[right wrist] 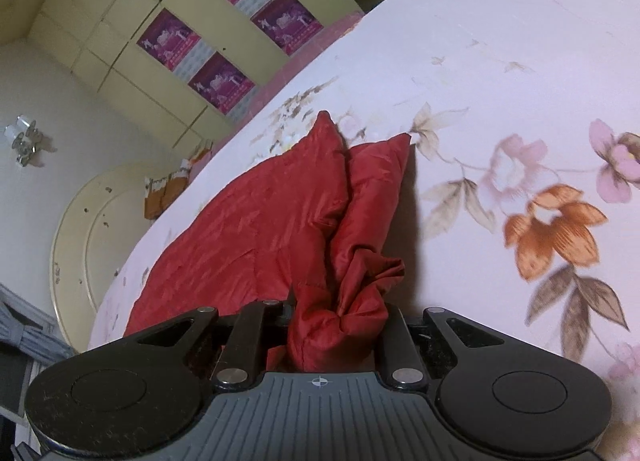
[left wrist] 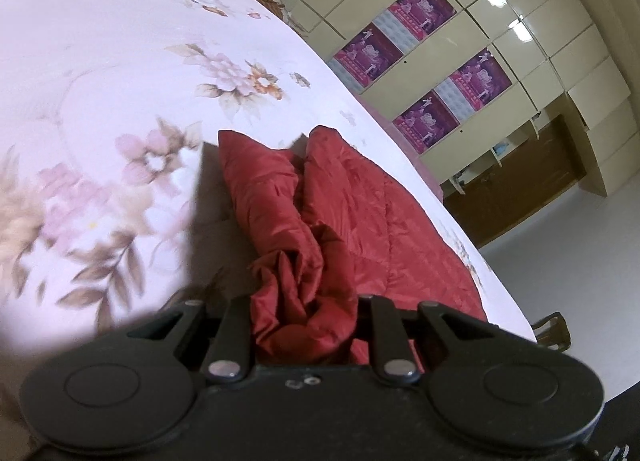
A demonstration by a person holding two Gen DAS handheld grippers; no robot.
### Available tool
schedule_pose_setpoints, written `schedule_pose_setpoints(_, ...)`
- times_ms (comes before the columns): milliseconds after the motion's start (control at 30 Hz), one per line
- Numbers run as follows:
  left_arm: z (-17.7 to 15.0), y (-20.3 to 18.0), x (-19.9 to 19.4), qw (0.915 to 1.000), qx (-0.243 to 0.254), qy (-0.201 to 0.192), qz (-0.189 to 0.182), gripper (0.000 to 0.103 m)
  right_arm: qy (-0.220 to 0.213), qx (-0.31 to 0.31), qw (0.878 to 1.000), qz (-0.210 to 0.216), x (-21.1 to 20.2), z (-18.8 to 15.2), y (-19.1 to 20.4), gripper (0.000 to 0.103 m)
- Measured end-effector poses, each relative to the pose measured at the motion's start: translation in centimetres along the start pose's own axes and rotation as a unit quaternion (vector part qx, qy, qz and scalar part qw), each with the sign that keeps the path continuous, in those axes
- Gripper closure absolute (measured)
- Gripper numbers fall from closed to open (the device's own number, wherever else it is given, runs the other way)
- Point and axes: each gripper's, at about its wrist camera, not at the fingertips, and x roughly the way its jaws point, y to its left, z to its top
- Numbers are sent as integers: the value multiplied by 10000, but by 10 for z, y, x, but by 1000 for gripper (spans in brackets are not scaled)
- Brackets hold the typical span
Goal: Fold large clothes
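A red quilted garment (left wrist: pixel 352 205) lies on a bed with a pale pink floral sheet (left wrist: pixel 120 73). In the left wrist view my left gripper (left wrist: pixel 306 313) is shut on a bunched fold of the red garment, which fills the gap between its black arms. In the right wrist view my right gripper (right wrist: pixel 338 321) is shut on another bunched part of the same red garment (right wrist: pixel 260 221). The fingertips of both grippers are hidden by cloth. A sleeve-like strip (right wrist: pixel 372 189) runs away from the right gripper over the floral sheet (right wrist: pixel 520 81).
A cream wardrobe with purple posters (left wrist: pixel 432 65) stands past the bed's edge, also in the right wrist view (right wrist: pixel 224 29). A brown wooden desk (left wrist: pixel 520 181) stands by the wall. A round cream headboard (right wrist: pixel 92 245) and a wall lamp (right wrist: pixel 26 139) show at left.
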Motion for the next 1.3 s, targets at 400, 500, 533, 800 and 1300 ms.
schedule_pose_setpoints(400,-18,9,-25,10000,62,-40,58,85,86,-31,9999,64,-21,-16,-12,87)
schedule_pose_setpoints(500,-18,9,-22,9998,168,-23,131,80,134,-5,9999,44,-17,-14,-14,87)
schedule_pose_setpoints(533,-19,9,-20,9995,206,-7,233,70,155,-12,9999,18,-14,-14,-15,87)
schedule_pose_setpoints(800,-31,13,-43,9991,-121,-174,369,35,-463,-157,9971,-576,-33,-16,-21,21)
schedule_pose_setpoints(1300,-22,23,-40,9996,-230,-59,119,33,-555,-667,9947,-553,-50,-20,31,76)
